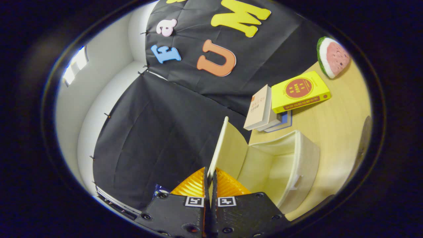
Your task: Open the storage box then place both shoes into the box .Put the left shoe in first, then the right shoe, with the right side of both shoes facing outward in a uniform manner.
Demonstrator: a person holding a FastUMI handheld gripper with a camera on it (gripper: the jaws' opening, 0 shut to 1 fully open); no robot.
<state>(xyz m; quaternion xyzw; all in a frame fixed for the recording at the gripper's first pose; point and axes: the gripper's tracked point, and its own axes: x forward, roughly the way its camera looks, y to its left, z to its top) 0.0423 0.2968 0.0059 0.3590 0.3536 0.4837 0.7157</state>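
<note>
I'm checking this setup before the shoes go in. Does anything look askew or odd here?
Nothing damaged or spilled. The gripper is shut on the storage box lid, holding it open. Beyond, the yellow book lies skewed atop the stack of books.

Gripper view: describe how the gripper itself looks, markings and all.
The gripper has two wedge-shaped, ribbed fingers set on dark textured plates with round screw holes. Each plate carries a small square black-and-white marker near the finger's base. No cables or sleeve are visible.

Stacked books (281,102) on wooden table (333,132), watermelon-slice toy (333,57) beyond
</note>
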